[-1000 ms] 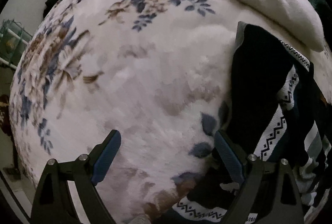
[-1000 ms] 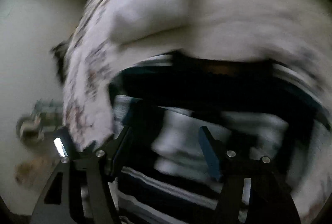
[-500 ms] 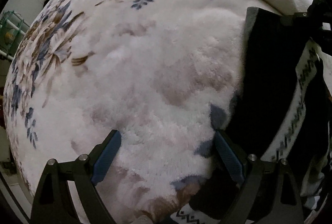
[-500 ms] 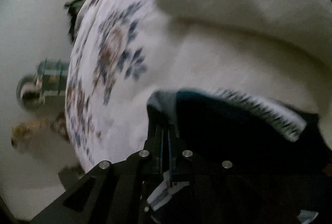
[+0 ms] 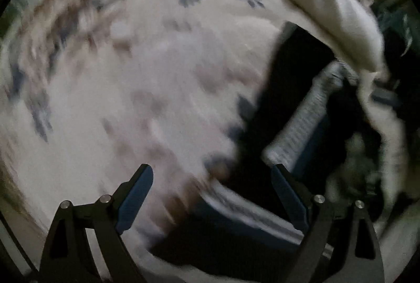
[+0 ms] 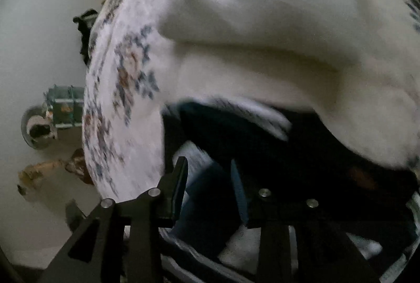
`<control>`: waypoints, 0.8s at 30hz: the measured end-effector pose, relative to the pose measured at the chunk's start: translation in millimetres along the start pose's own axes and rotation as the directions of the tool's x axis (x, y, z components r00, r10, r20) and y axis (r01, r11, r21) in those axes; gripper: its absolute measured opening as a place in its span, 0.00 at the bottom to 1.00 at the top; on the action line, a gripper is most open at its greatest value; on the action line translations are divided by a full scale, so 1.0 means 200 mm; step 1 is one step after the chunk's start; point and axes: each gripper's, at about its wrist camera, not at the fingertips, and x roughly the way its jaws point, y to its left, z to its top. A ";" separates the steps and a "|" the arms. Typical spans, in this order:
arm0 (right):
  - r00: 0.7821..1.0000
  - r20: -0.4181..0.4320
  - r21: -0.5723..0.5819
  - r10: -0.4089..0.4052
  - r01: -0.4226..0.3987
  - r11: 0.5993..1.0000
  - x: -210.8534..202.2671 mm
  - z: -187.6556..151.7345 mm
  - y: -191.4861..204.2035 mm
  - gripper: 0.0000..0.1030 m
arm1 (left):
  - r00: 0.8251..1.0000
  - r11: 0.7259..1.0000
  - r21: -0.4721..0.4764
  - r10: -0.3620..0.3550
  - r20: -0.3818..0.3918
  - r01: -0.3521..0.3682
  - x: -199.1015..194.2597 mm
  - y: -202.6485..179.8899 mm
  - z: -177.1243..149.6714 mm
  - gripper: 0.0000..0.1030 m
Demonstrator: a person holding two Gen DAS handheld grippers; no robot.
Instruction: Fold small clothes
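Dark navy knit garment (image 5: 286, 99) with white patterned bands. Lies rumpled on floral blanket (image 5: 157, 73), far edge against the cream cloth (image 6: 262, 20).

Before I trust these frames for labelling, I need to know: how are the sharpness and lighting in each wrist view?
Left wrist view: dim, heavy motion smear over the floral blanket and dark patterned garment; only the left gripper is crisp. Right wrist view: equally dim, sharper on the cream pillow, blurred at the garment's edge; strong fisheye curvature in both.

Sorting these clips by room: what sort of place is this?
Probably a bedroom at home: a fluffy floral blanket spread like bedding, a plain white pillow or cushion on it, and a dark patterned garment laid out for folding.
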 end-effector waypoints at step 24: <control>0.986 0.062 -0.065 -0.153 0.157 0.985 0.07 -0.26 -0.22 0.02 | 0.964 0.966 -0.066 -0.255 -0.069 0.251 0.30 -0.30 -0.10 0.07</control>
